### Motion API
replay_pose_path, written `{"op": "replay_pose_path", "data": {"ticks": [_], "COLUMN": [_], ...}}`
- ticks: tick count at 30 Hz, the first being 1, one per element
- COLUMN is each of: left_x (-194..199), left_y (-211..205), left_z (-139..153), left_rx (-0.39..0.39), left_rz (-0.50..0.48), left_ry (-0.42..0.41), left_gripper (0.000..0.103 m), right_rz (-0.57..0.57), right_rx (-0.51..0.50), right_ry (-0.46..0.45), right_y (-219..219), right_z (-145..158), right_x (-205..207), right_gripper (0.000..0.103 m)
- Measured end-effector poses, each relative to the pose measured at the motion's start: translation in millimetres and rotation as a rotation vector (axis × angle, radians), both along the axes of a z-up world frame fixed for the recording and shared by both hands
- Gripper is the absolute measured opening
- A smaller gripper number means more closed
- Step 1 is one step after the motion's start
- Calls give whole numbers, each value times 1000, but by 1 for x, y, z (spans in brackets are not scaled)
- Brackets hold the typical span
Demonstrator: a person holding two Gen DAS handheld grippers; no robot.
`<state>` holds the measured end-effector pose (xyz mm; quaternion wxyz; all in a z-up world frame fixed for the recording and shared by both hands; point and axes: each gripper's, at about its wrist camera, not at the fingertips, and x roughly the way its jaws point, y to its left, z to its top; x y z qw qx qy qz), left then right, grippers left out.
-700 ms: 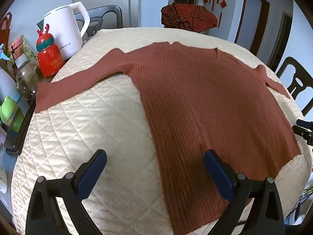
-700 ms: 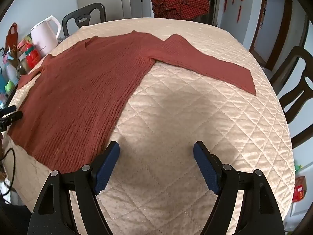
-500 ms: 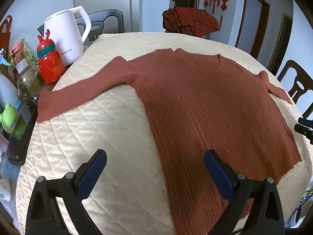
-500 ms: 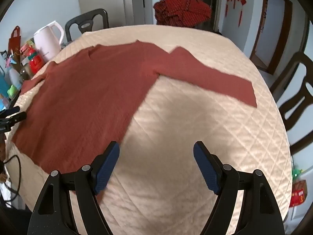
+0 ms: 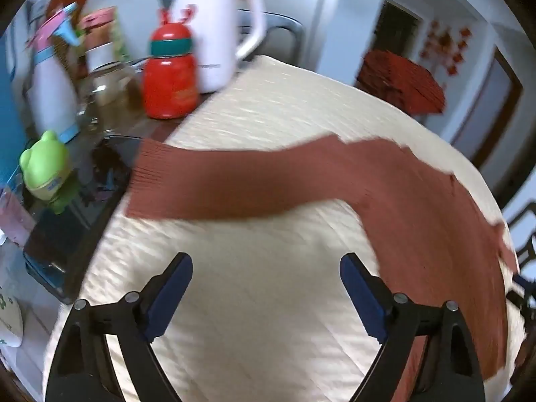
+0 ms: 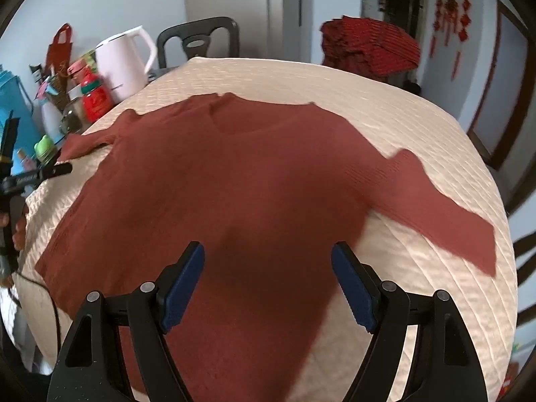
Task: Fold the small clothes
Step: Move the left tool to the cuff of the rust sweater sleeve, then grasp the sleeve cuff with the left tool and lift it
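sweater [image 6: 207, 181]: 1, flat | kettle [image 5: 217, 33]: 1, far left | desk [image 5: 268, 288]: cream quilted cover | left gripper [image 5: 266, 288], right gripper [image 6: 268, 281]: fingers spread wide, empty

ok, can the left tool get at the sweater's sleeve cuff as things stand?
Probably yes. The left tool is open and empty, and the sweater's cuff lies flat ahead of it with only bare quilted cover between.

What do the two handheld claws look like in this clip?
Both match. The left claw and right claw have black plastic arms with triangular cut-outs, silver pivot screws, and ribbed dark-blue finger pads. A thin black cable trails near the left unit.
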<state>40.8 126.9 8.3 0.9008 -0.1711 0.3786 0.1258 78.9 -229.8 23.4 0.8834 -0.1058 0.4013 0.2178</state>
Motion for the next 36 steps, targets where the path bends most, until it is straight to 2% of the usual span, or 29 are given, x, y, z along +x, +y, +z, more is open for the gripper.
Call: {"op": "replay_pose_path", "data": {"ticks": [4, 7, 10, 12, 14, 15, 17, 18, 20, 22, 25, 30, 33, 36], "left_x": [5, 13, 18, 24, 28, 31, 31, 32, 32, 36, 49, 79, 100, 124], "left_y": [29, 44, 49, 51, 54, 56, 59, 62, 64, 56, 34, -29, -79, -121], "left_z": [0, -10, -10, -11, -12, -13, -11, -11, -4, 12, 44, 87, 93, 76], "left_rx": [-43, -90, -75, -61, -42, -28, -27, -53, -71, -41, -32, 0, -7, -29], "left_rz": [82, 140, 184, 221, 259, 283, 303, 302, 298, 260, 146, -124, -280, -435], "left_ry": [-38, -17, -24, -10, 2, 15, 8, -1, -38, -98, -187, -282, -282, -223], "left_gripper": [91, 86, 80, 69, 48, 43, 11, 7, 7, 7, 7, 7, 7, 7], "right_rz": [18, 18, 12, 8, 6, 6, 6, 6, 8, 7, 1, -12, -19, -30], "right_rx": [7, 12, 18, 23, 29, 33, 39, 42, 46, 51, 67, 87, 101, 114], "right_ry": [11, 21, 34, 44, 49, 52, 56, 59, 65, 65, 66, 63, 64, 71], "right_y": [9, 10, 9, 7, 5, 4, 3, 2, 1, -1, -5, -9, -13, -16], "right_z": [-2, -4, -6, -7, -8, -9, -10, -11, -12, -12, -12, -10, -9, -10], "right_x": [6, 10, 14, 16, 17, 17, 18, 18, 20, 20, 21, 21, 21, 21], "right_gripper": [78, 78, 78, 78, 78, 78, 78, 78, 78, 78, 78, 78, 78, 78]}}
